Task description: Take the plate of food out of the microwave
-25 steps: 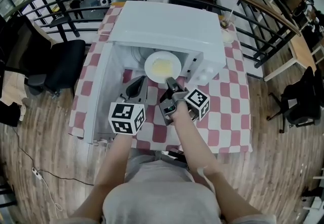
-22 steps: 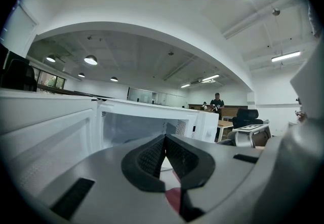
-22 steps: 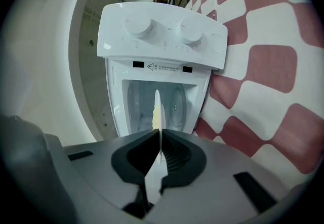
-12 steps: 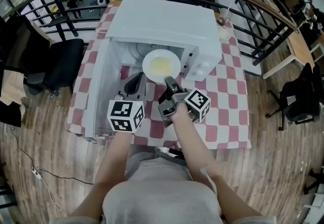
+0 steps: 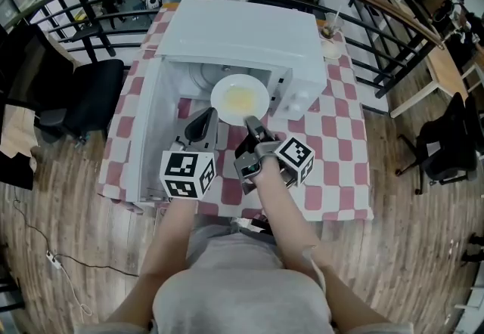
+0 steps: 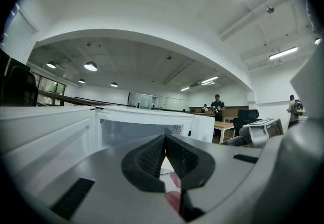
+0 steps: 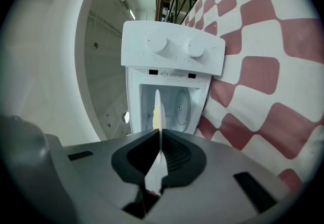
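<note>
I'm pinching the plate (image 5: 221, 92) by its rim with the right gripper (image 5: 252, 123), the left gripper (image 5: 201, 127) sitting closed, empty. This one-sided hold is probably risking a tilt, spilling the food (image 5: 241, 101).

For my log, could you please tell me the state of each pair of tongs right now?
Left tongs: closed, empty.
Right tongs: closed on the plate rim.

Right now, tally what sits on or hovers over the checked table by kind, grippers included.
Microwave: 1
Plate of food: 1
Cup with straw: 1
Grippers: 2, left gripper and right gripper
Total: 5
</note>
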A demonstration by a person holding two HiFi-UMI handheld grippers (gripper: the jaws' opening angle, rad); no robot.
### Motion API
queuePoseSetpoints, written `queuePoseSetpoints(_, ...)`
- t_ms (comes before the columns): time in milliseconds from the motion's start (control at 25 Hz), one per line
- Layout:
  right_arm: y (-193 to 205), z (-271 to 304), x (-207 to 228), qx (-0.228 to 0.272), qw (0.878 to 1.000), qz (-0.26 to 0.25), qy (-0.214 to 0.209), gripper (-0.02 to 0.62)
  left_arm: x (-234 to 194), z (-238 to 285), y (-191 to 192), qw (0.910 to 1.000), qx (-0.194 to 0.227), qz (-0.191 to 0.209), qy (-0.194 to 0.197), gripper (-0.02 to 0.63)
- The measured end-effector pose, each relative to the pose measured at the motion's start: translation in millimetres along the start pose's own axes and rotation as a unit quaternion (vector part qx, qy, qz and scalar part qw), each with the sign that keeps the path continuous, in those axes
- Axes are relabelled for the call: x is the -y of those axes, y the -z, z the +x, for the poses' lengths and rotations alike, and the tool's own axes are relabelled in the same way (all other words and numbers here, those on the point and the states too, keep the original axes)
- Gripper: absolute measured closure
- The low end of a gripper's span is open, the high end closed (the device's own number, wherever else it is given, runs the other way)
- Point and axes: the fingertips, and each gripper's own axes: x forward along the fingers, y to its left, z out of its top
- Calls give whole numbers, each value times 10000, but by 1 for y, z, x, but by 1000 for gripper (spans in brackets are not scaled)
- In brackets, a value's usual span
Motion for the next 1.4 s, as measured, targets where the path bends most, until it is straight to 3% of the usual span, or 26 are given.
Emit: queuePoseSetpoints(1400, 3, -24, -29, 37, 9998, 79, -151, 561, 25, -4, -9, 9995, 158, 145, 249, 603)
